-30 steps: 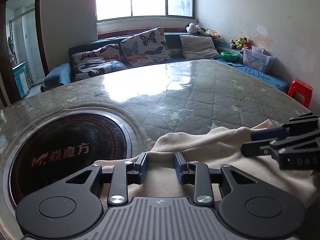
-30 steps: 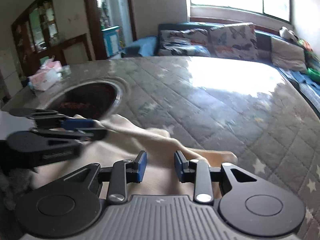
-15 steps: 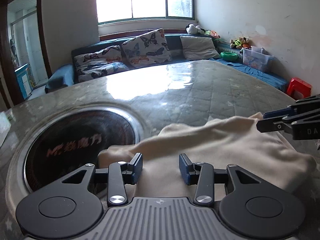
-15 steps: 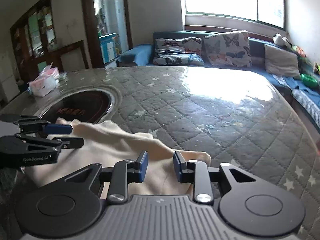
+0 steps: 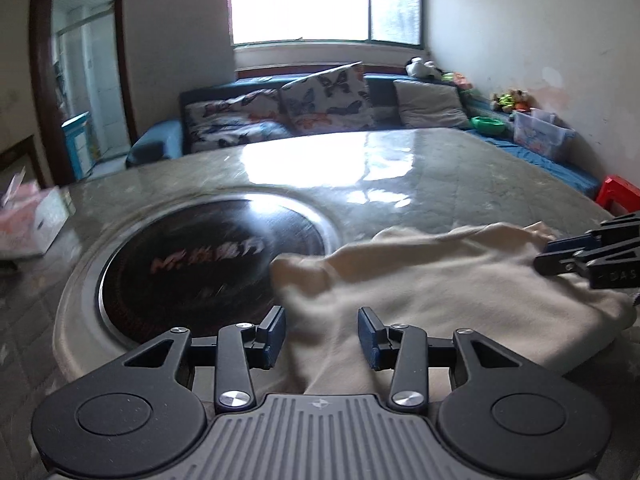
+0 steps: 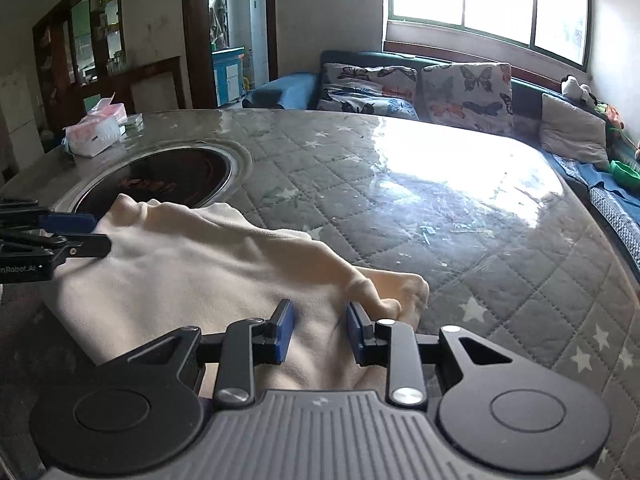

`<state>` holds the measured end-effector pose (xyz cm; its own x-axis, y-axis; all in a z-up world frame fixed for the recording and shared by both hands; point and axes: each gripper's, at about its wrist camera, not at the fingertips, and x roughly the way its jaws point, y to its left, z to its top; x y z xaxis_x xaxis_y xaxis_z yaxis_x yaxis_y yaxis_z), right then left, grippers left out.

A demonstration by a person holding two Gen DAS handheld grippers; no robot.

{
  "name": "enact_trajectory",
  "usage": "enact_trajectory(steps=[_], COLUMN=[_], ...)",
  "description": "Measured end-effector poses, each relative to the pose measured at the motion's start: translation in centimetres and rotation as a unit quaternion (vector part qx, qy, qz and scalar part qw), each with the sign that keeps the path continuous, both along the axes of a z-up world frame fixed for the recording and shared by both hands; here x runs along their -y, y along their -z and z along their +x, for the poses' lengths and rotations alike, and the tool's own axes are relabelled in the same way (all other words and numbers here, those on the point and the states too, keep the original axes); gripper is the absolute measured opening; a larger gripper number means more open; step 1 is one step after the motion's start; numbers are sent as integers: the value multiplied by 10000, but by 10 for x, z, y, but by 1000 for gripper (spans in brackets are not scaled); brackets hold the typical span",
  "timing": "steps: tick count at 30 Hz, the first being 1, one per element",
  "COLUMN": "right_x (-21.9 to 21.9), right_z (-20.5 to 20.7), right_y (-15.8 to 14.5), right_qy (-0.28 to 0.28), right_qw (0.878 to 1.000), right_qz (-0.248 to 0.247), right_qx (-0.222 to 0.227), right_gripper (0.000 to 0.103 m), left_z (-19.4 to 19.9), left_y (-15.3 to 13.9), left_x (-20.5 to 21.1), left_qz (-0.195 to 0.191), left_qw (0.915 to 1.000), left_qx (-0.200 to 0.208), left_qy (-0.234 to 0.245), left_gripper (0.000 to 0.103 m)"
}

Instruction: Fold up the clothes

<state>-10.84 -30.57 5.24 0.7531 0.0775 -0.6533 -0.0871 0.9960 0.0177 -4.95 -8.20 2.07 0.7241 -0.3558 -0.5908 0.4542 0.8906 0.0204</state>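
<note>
Item 1, left gripper [image 5: 322,338]: nearest in the left wrist view, at 6 o'clock. Blue pads [image 5: 276,334] stand apart, having just been opening; cream cloth lies between them, and neither pad visibly presses on it.

Item 2, right gripper [image 6: 320,334]: nearest in the right wrist view, at 6 o'clock. Pads stand apart with a fold of the same cloth between them; whether they pinch it cannot be told.

Item 3, cream garment [image 5: 440,280]: lies crumpled on the near edge of the table, spanning both grippers. In the left view it runs from 6 o'clock toward 3 o'clock, where the right gripper's fingers rest at its far end. In the right view it runs from 6 o'clock toward 9 o'clock, where the left gripper's fingers sit at its edge. One corner laps over the rim of the hob.

Item 4, table [image 6: 400,208]: round, grey quilted cover with white stars under a glossy clear sheet.

Item 5, round inset hob [image 5: 208,264]: dark glass with red lettering, at 10 o'clock in the left view, just beyond the garment.

Item 6, tissue box [image 6: 94,134]: pink and white, at the table's far edge, 10 o'clock in the right view.

Item 7, blue sofa [image 6: 288,86]: beyond the table at 12 o'clock, carrying butterfly cushions [image 6: 468,92].

Item 8, window [image 5: 324,0]: bright, above the sofa.
</note>
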Motion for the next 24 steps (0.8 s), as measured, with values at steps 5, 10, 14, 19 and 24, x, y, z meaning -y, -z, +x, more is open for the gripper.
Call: enact_trajectory(steps=[5,10,14,19,24], right_x=[-5,-25,-51,-70,-70], right_z=[-5,-14,-17,-21,-37], right_y=[-8,-22,-22,-5,-5], right_qy=[-73,-609,-1179,-1552,-1664], right_qw=[9998,9974,9925,9876,9854], right_qz=[2,-7,-37,-239,-354], right_qx=[157,379,331,78,59], right_gripper=[29,29,29,29,30], left_z=[-3,-7,-12,-28,-51], left_y=[1,3,3,1,1], left_x=[-13,-18,-22,-24,-29], left_qz=[-138,-227,-303,-277,-293], left_qw=[9997,9991,9986,9986,9984], left_qx=[-115,-281,-384,-429,-493], left_qy=[-187,-231,-223,-135,-9], left_gripper=[44,42,38,36,36])
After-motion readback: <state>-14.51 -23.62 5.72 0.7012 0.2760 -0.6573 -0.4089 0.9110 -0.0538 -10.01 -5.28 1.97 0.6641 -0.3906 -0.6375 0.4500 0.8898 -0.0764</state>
